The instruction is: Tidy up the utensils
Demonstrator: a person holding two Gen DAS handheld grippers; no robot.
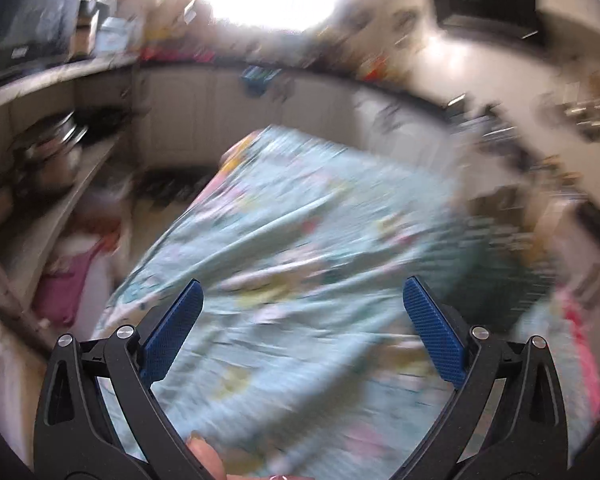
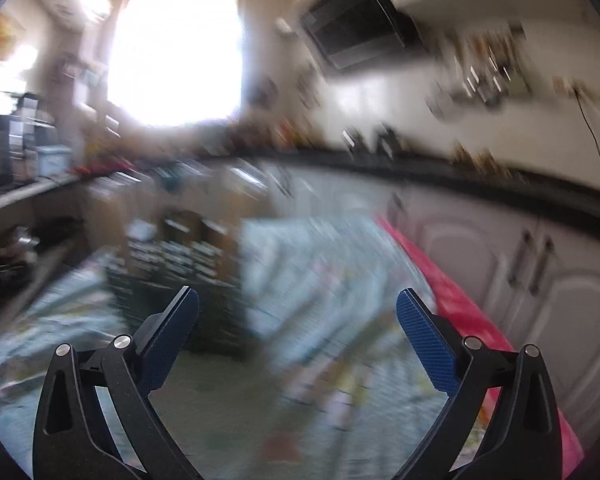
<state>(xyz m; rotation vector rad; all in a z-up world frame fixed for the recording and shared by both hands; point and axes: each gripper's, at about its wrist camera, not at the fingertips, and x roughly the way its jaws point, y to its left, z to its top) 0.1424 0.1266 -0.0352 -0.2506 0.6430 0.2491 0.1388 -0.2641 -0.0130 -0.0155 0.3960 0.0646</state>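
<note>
Both views are heavily motion-blurred. My left gripper (image 1: 301,300) is open and empty, held above a table covered in a light blue floral cloth (image 1: 300,232). My right gripper (image 2: 298,312) is open and empty above the same cloth (image 2: 323,280). A dark blurred tray or rack (image 2: 172,264) sits on the table ahead of the right gripper; its contents cannot be made out. The same dark shape shows at the right in the left wrist view (image 1: 499,248). No single utensil can be told apart.
A kitchen counter with a dark edge (image 2: 459,176) and white cabinet doors (image 2: 539,264) runs along the right. Open shelves with pots (image 1: 48,152) stand at the left. A bright window (image 2: 176,56) is at the back. A red strip (image 2: 451,304) edges the table.
</note>
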